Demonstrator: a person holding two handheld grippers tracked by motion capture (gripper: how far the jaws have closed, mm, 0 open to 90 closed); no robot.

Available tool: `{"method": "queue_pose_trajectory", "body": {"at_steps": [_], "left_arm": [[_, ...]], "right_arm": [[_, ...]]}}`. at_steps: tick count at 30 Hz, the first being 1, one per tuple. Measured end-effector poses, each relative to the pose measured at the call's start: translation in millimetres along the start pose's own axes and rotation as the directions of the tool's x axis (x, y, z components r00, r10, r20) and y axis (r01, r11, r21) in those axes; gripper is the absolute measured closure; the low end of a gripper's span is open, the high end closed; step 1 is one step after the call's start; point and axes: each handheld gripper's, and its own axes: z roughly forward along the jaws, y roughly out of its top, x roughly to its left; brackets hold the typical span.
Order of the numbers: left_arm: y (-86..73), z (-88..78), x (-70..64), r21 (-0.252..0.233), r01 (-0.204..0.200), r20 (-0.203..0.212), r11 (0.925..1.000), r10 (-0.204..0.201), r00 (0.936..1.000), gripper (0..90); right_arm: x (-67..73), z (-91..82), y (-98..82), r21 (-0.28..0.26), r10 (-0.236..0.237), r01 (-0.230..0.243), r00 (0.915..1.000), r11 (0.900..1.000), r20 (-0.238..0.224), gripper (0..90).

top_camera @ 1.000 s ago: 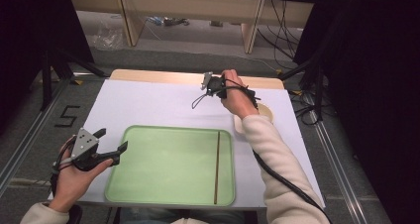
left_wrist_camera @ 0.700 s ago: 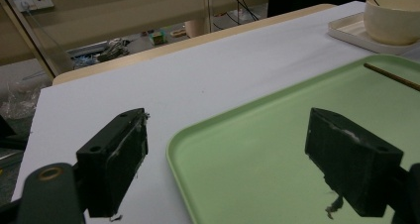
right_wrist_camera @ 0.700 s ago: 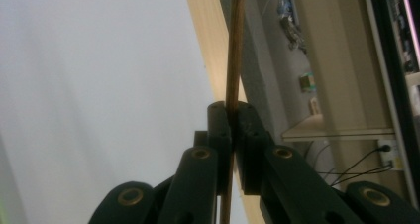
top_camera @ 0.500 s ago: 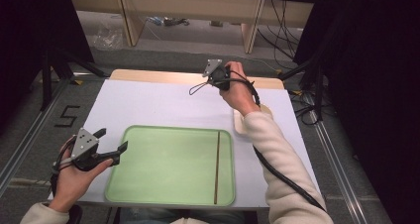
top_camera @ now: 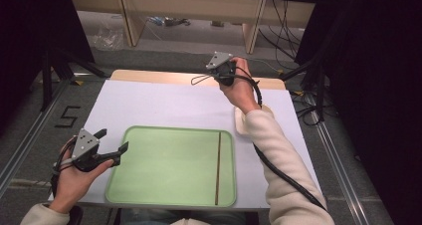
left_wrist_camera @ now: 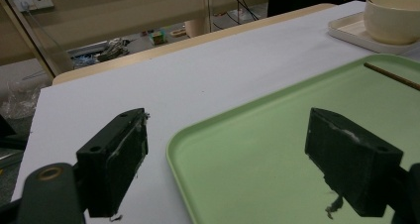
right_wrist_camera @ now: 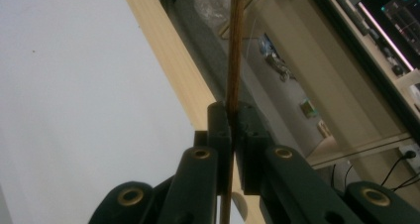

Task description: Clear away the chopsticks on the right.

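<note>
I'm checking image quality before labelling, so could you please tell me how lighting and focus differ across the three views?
High view: the table is evenly lit while both side margins fall into near black. Left gripper view: the green tray is sharp, the left tool soft and dark up close. Right gripper view: the right tool and its chopstick are fairly crisp, the floor behind blurred.

A thin brown chopstick (right_wrist_camera: 234,50) is clamped between the right gripper's (right_wrist_camera: 231,116) jaws, running straight out past their tips over the desk's (right_wrist_camera: 74,85) far edge. A 2nd chopstick (top_camera: 218,168) lies flat along the tray's (top_camera: 164,185) right side.
</note>
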Motion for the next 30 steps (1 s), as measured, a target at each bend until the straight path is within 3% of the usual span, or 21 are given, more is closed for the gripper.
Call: {"method": "queue_pose_trajectory", "body": {"at_steps": [2, 4, 9, 11, 15, 16, 17, 18, 19, 20, 22, 23, 24, 26, 27, 29, 30], "left_arm": [[-0.1, 0.2, 0.2, 0.001, 0.002, 0.002, 1.0000, -0.002, 1.0000, 16.5], [-0.1, 0.2, 0.3, 0.000, 0.002, 0.002, 1.0000, -0.002, 1.0000, 16.5], [-0.1, 0.3, -0.1, 0.000, 0.002, 0.002, 1.0000, -0.002, 1.0000, 16.5], [0.0, 0.1, -0.2, -0.001, 0.001, 0.000, 1.0000, -0.001, 1.0000, 16.5], [0.2, -0.2, -0.2, -0.004, 0.001, 0.001, 1.0000, -0.001, 1.0000, 16.5], [0.2, -0.2, -0.2, -0.004, 0.001, 0.001, 1.0000, -0.001, 1.0000, 16.5], [0.2, -0.1, -0.2, -0.005, 0.003, 0.003, 1.0000, -0.003, 1.0000, 16.5], [0.2, -0.1, -0.3, -0.005, 0.002, 0.002, 1.0000, -0.002, 1.0000, 16.6], [0.2, -0.1, -0.3, -0.005, 0.003, 0.002, 1.0000, -0.003, 1.0000, 16.6], [0.2, -0.1, -0.3, -0.005, 0.003, 0.002, 1.0000, -0.003, 1.0000, 16.6], [0.1, -0.1, -0.1, -0.004, 0.001, 0.001, 1.0000, -0.001, 1.0000, 16.6], [0.2, -0.1, -0.1, -0.004, 0.001, 0.000, 1.0000, -0.001, 1.0000, 16.6], [0.3, -0.1, -0.2, -0.005, 0.000, 0.001, 1.0000, 0.000, 1.0000, 16.6], [0.2, -0.1, -0.3, -0.005, 0.001, 0.001, 1.0000, -0.001, 1.0000, 16.6], [0.2, 0.0, -0.3, -0.005, 0.001, 0.003, 1.0000, -0.001, 1.0000, 16.6], [0.3, -0.1, -0.3, -0.006, 0.001, 0.002, 1.0000, -0.001, 1.0000, 16.6], [0.4, -0.4, -0.2, -0.009, 0.002, 0.004, 1.0000, -0.002, 1.0000, 16.7]], "right_arm": [[-2.0, 1.5, -2.0, -0.011, -0.001, 0.001, 1.0000, 1.000, 0.002, 87.4], [-1.6, 1.1, -3.7, -0.010, 0.050, -0.050, 0.9987, 0.999, 0.006, 87.4], [-6.9, -1.6, -5.5, -0.058, 0.112, -0.111, 0.9934, 0.992, 0.021, 87.4], [-9.8, -6.1, -4.3, -0.071, 0.182, -0.179, 0.9831, 0.981, 0.026, 87.4], [-11.9, -12.6, -2.2, -0.084, 0.264, -0.261, 0.9642, 0.962, 0.028, 87.4], [-11.9, -12.6, -2.2, -0.084, 0.264, -0.261, 0.9642, 0.962, 0.028, 87.4], [-11.9, -15.9, -1.6, -0.075, 0.322, -0.320, 0.9466, 0.944, 0.013, 87.4], [-10.8, -17.9, -1.2, -0.069, 0.352, -0.350, 0.9360, 0.934, 0.015, 87.4], [-11.4, -19.5, -1.2, -0.067, 0.366, -0.364, 0.9303, 0.929, 0.020, 87.4], [-11.4, -19.5, -1.2, -0.067, 0.366, -0.364, 0.9303, 0.929, 0.020, 87.4], [-12.2, -23.0, -1.7, -0.062, 0.406, -0.404, 0.9133, 0.913, 0.029, 87.4], [-12.5, -23.5, -1.9, -0.064, 0.412, -0.409, 0.9106, 0.910, 0.034, 87.4], [-12.4, -26.9, -1.7, -0.045, 0.437, -0.435, 0.8986, 0.899, 0.038, 87.4], [-12.2, -28.9, -1.2, -0.029, 0.458, -0.457, 0.8881, 0.889, 0.035, 87.4], [-11.7, -30.3, -0.6, -0.014, 0.477, -0.477, 0.8783, 0.879, 0.034, 87.4], [-12.9, -31.4, -0.9, -0.006, 0.474, -0.474, 0.8796, 0.880, 0.037, 87.4], [-12.6, -32.9, -0.2, 0.010, 0.514, -0.515, 0.8570, 0.857, 0.035, 87.4]]}}
